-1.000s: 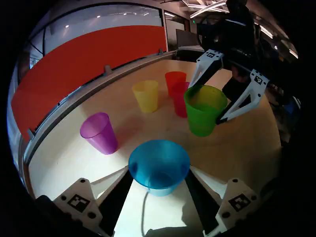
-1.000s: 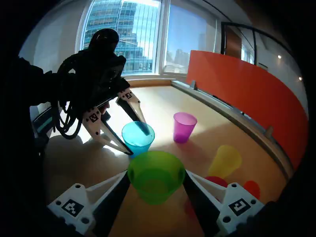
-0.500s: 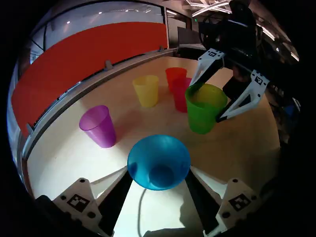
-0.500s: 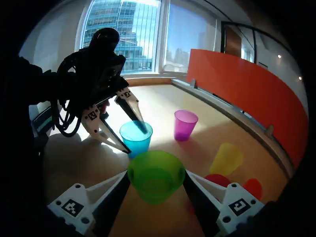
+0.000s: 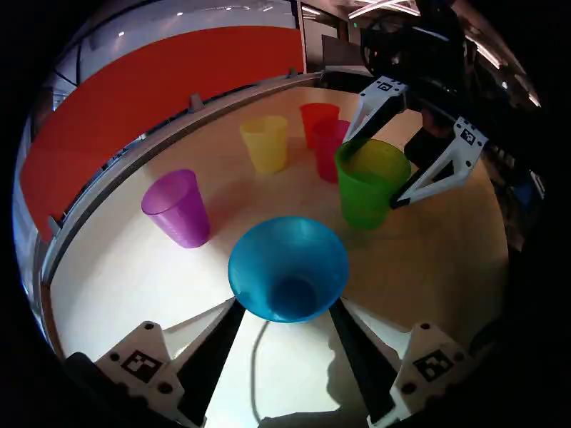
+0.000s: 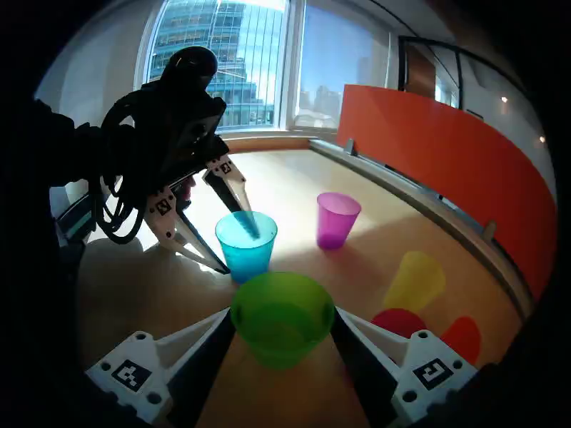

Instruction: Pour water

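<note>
Blue cup (image 5: pixel 288 269): see-through blue plastic, wide mouth tapering to a small base; near middle of the left gripper view, mouth turned toward the camera; water inside, cannot tell.
Left gripper (image 5: pixel 285 305): fingers spread to cup width, one pressed on each side of blue cup (a snug clamp, by the look).
Green cup (image 5: pixel 371 187): see-through green, upright, farther off and right of blue cup, apart from it; inner wall yellowish near the rim, darker lower down.
Right gripper (image 6: pixel 282 315): fingers parted to cup width, pressed on both sides of green cup.
Purple cup (image 5: pixel 176 208): upright on table, left of blue cup, well apart from both grippers.
Yellow cup (image 5: pixel 265 143): upright, farther back, near the middle.
Red cups (image 5: pixel 319 120): two, just beside each other, far, between yellow cup and green cup.
Table (image 5: pixel 442 242): pale wood, sunlit in places.
Panel (image 5: pixel 143 93): orange, along the table's far left edge.
Window (image 6: pixel 235 57): in the right gripper view, beyond the left gripper; tall buildings outside.
</note>
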`<act>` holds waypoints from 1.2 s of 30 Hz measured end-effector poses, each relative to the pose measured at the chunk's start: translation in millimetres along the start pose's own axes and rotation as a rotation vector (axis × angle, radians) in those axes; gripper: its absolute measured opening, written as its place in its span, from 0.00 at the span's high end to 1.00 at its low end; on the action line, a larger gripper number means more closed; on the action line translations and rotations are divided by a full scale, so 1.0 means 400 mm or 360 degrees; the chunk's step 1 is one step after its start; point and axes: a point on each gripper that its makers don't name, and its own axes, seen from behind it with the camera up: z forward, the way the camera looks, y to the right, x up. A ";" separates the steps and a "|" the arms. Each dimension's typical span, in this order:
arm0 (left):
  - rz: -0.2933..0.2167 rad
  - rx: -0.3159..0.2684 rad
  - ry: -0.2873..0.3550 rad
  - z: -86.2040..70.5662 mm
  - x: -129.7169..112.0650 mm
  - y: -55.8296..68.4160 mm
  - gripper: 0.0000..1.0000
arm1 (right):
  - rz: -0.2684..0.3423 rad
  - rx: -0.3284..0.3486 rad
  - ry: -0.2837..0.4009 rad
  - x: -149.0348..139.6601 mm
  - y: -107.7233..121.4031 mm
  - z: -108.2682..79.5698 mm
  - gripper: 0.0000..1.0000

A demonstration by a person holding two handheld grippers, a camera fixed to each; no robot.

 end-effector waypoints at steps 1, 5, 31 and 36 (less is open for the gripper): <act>-0.0004 0.0001 -0.0002 -0.002 -0.002 -0.001 0.14 | 0.0001 0.0001 0.0000 -0.002 -0.001 0.002 0.08; -0.0016 0.0005 0.0000 -0.010 -0.006 -0.003 0.14 | -0.0001 0.0006 -0.0007 -0.011 -0.005 0.006 0.08; 0.0000 0.0020 -0.0003 -0.048 -0.009 0.005 0.14 | 0.0024 -0.0020 -0.0021 -0.047 -0.013 -0.005 0.07; -0.0005 0.0024 -0.0007 -0.051 -0.013 0.006 0.14 | 0.0039 -0.0033 -0.0017 -0.049 -0.011 -0.006 0.04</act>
